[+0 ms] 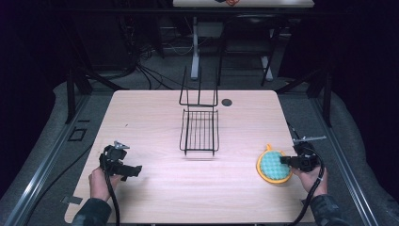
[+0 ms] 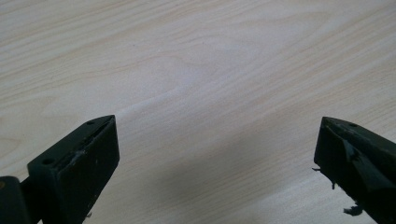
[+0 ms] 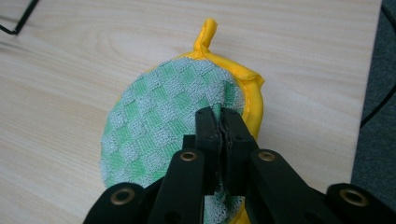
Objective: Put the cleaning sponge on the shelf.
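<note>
Wooden table [image 1: 155,188]: black wire rack [image 1: 199,131] at centre, back section upright; small dark disc [image 1: 227,102] just beside it, far side. R gripper [image 1: 288,160] at right edge of round green-checked pad w/ yellow rim [image 1: 273,166], touching it; jaw state not clear from here. L gripper [image 1: 134,169] near front-left, well apart from rack, over bare tabletop.

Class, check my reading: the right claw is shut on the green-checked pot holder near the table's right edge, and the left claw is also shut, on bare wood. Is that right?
One detail is wrong. The left claw is open: the left gripper view shows its jaws wide apart over the bare table. The rest stands: the right claw is shut on the pot holder near the right edge.
</note>
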Demonstrator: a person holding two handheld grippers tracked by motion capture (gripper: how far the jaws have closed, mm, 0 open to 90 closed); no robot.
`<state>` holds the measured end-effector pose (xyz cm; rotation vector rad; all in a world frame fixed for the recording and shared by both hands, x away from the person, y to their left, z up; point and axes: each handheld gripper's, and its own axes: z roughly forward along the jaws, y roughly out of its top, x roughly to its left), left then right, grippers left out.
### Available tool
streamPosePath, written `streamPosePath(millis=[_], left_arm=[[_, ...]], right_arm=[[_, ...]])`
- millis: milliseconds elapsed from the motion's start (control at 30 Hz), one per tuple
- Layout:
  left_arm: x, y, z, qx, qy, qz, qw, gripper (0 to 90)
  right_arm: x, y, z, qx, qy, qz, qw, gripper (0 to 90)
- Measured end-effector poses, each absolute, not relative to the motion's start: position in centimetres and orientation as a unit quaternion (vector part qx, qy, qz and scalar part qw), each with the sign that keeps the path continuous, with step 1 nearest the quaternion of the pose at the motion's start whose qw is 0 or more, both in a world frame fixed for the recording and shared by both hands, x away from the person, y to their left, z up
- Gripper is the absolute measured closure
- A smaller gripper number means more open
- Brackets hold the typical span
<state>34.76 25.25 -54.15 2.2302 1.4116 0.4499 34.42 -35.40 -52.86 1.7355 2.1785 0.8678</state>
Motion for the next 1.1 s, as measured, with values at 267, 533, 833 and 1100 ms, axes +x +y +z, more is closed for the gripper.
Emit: streamPosePath(millis=[267,533,833,1100], left_arm=[[34.8,25.4,-54.1,0.809,0.514,0.163,0.233,0.2],[34.7,25.4,-54.0,0.808,0.514,0.166,0.234,0.1],[34.7,25.6,-54.1,0.805,0.519,0.168,0.234,0.1],[34.6,25.6,-54.2,0.806,0.519,0.165,0.233,0.1]], right_arm=[[33.9,-34.8,-51.3,0.573,0.745,0.318,0.128,87.6],[33.7,-33.8,-50.1,0.555,0.757,0.316,0.140,87.4],[33.8,-33.6,-49.6,0.546,0.758,0.326,0.143,87.4],[33.8,-33.0,-48.8,0.539,0.760,0.331,0.146,87.5]])
